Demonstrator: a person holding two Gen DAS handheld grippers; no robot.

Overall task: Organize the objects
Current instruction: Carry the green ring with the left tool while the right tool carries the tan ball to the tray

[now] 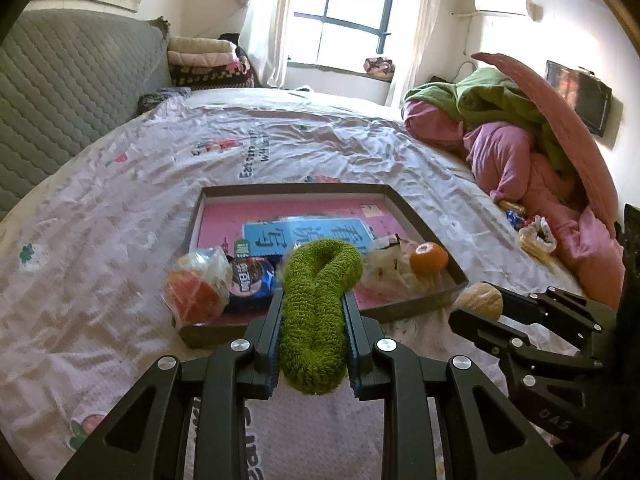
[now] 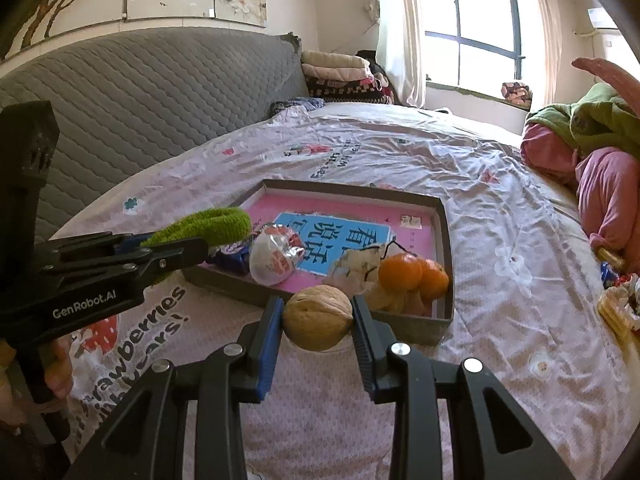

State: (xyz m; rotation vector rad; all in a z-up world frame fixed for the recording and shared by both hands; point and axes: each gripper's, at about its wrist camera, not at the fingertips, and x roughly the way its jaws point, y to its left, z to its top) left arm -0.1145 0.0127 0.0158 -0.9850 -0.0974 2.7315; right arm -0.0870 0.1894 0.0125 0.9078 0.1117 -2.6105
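- Left gripper (image 1: 313,334) clamped on a green terry-cloth loop (image 1: 318,280); pads press both its sides, the looped end sticks out forward over the near edge of the tray (image 1: 424,216).
- Right gripper (image 2: 318,320) closed on a walnut (image 2: 318,317) — held between the blue pads, clear of the bedsheet (image 2: 500,220), just short of the tray's near wall.
- In the left wrist view the right gripper shows at the right edge with the walnut at its tips; in the right wrist view the left gripper comes in from the left with the green loop.
- Tray: shallow, dark-rimmed, lying on the bedsheet. A pink booklet (image 2: 360,216) with a blue label covers its floor.
- On the booklet, near side: a dark blue snack packet (image 1: 252,278), a round item in clear wrap (image 2: 276,258), crumpled white wrapping (image 2: 360,266), two oranges (image 2: 412,274) side by side at the right corner.
- Bedsheet is pale with strawberry prints and lettering — wrinkled.
- Pink and green bedding (image 1: 520,136) piled at the right; a few wrapped snacks (image 1: 536,236) lie beside it.
- Grey quilted headboard (image 2: 152,92) to the left, window (image 1: 348,12) behind.
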